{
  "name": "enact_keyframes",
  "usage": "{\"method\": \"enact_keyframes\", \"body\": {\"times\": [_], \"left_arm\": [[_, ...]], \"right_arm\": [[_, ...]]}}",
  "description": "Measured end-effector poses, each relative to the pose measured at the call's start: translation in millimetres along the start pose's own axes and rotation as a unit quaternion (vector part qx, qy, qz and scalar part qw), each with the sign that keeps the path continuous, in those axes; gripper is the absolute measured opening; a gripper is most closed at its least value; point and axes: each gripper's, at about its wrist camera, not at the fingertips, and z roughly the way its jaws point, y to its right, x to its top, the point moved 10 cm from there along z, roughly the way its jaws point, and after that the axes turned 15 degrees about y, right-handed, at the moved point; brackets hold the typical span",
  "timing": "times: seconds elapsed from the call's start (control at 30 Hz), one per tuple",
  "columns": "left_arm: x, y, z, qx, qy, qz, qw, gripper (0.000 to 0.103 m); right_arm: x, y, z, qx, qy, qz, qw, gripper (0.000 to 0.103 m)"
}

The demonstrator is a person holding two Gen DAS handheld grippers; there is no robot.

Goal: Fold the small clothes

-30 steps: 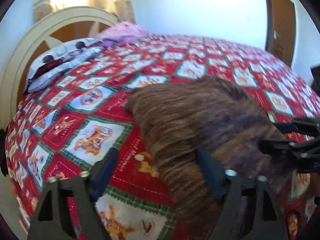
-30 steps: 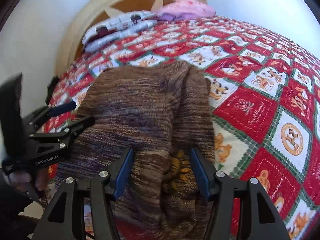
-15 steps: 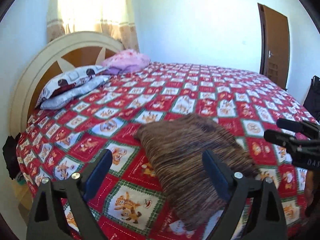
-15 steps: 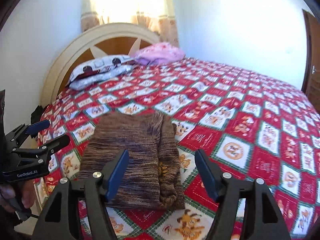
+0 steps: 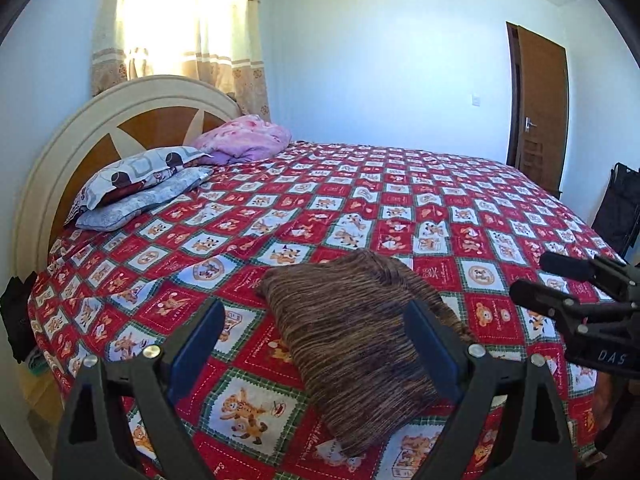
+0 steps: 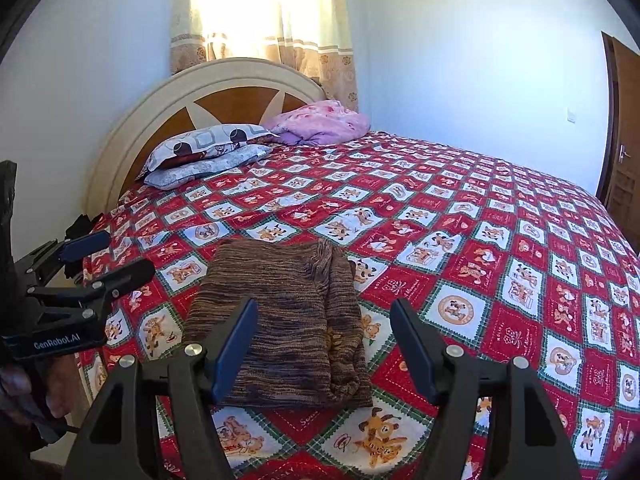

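Left gripper [image 5: 314, 336] spread wide, nothing between its fingers. Right gripper [image 6: 322, 344] likewise gaping and empty, jaws just been opening. Folded brown knit garment [image 6: 282, 320] flat on the red patterned bedspread [image 6: 480, 260], below both grippers. Pillows [image 6: 208, 156] at eleven o'clock by the headboard [image 6: 224, 92].

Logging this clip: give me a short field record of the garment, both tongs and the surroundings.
garment: brown knit sweater, folded, lying flat on the bedspread
left tongs: open, nothing held, above the sweater
right tongs: open, nothing held, jaws just widened
touching garment: neither
head of bed: patterned pillows, pink blanket
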Motion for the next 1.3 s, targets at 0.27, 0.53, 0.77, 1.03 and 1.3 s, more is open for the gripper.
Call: {"method": "enact_keyframes", "body": {"times": [0.27, 0.53, 0.77, 1.03, 1.3], "left_arm": [[1, 2, -3, 0.0, 0.001, 0.0, 1.0, 0.094], [1, 2, -3, -0.001, -0.001, -0.002, 1.0, 0.094], [1, 4, -4, -0.002, -0.001, -0.001, 1.0, 0.094], [1, 4, -5, -0.001, -0.001, -0.002, 1.0, 0.094], [2, 8, -7, -0.003, 0.0, -0.001, 1.0, 0.1]], "right_arm": [[1, -1, -3, 0.001, 0.002, 0.0, 1.0, 0.07], [2, -3, -8, 0.002, 0.005, 0.001, 1.0, 0.07], [3, -6, -10, -0.001, 0.006, 0.003, 1.0, 0.07], [4, -6, -12, -0.001, 0.008, 0.004, 1.0, 0.071], [11, -6, -17, -0.01, 0.023, 0.013, 1.0, 0.071]]}}
